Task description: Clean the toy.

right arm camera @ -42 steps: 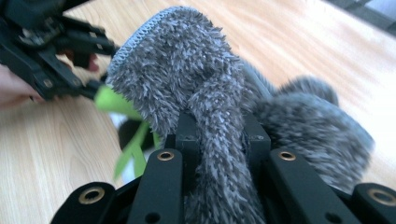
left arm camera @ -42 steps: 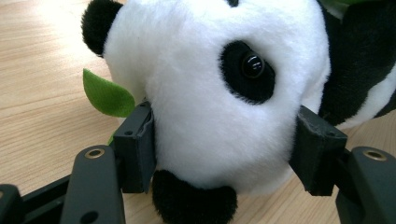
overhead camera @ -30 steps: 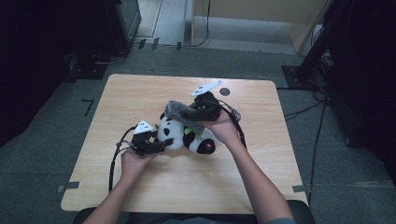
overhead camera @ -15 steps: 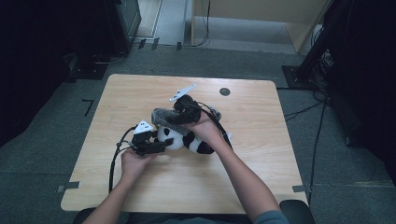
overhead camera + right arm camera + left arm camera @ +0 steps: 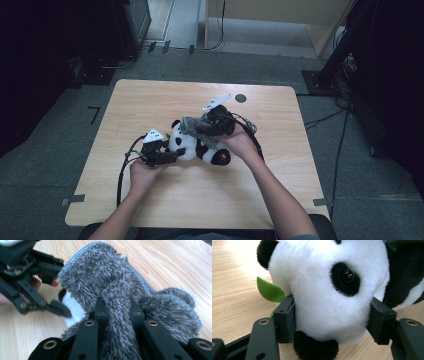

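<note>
Grey shaggy cloth is bunching between the jaws of the right gripper, which are pinching nearly shut on a fold of it, and the cloth is hanging over the toy's body, probably so it can be rubbed or draped there. Holding the toy steady for that seems to be the job of the left gripper: its jaws are standing about half open, pressing either side of the panda toy's white head. The panda is lying near the middle of the wooden table, slightly toward the near side. From above both hands are showing together; the left gripper view is adding a green felt leaf by the head, and the right gripper view the cloth's stitched hem.
</note>
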The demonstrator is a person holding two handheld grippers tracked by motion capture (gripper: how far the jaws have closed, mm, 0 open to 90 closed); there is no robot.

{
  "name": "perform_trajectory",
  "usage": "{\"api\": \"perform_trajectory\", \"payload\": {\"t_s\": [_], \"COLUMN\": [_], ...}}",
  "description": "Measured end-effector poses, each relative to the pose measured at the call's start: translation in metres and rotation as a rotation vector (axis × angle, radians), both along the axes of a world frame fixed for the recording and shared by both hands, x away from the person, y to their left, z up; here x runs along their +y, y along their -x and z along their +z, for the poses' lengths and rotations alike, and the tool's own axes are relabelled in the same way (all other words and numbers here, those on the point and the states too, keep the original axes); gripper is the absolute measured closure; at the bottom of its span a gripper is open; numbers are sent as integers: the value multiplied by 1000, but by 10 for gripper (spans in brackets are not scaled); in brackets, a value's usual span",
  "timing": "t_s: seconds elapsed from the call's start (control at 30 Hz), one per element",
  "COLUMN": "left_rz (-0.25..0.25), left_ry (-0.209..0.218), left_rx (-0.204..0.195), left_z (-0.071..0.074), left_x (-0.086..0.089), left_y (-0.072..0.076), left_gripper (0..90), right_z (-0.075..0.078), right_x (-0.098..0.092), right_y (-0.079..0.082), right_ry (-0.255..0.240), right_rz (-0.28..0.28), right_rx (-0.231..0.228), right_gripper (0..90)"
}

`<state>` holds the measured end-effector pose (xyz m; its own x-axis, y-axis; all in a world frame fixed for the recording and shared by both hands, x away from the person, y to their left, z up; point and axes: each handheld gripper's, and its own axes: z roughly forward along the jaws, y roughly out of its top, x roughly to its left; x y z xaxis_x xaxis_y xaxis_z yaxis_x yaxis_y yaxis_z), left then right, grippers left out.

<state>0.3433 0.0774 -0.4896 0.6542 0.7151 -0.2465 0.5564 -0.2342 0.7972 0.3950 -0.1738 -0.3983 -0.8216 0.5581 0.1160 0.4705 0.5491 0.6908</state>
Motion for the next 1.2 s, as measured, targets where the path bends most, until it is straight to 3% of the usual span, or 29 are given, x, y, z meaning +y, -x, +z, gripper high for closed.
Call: {"api": "perform_trajectory", "payload": {"t_s": [0.17,0.33,0.5,0.67,1.0,1.1,1.2], "left_rz": [-3,-2,-2,-1,-5,-4,-1], "left_ry": [-5,-1,3,6,4,-3,-5], "left_rx": [-3,-1,-1,0,-2,-5,-6], "left_z": [0,0,0,0,0,0,0], "left_x": [0,0,0,0,1,0,0], "left_y": [0,0,0,0,0,0,1], "left_gripper": [345,345,344,344,344,343,343], "right_z": [0,0,-5,-8,-5,-3,-11], "right_x": [-21,-39,-57,-65,-81,-83,-85], "right_y": [7,15,20,25,32,36,38], "right_ry": [-34,-60,-72,-51,-69,-73,-85], "right_rz": [-19,-19,-38,-43,-69,-78,-84], "right_rx": [-15,-67,-72,-80,-53,-73,-91], "right_gripper": [760,760,762,763,761,760,758]}}
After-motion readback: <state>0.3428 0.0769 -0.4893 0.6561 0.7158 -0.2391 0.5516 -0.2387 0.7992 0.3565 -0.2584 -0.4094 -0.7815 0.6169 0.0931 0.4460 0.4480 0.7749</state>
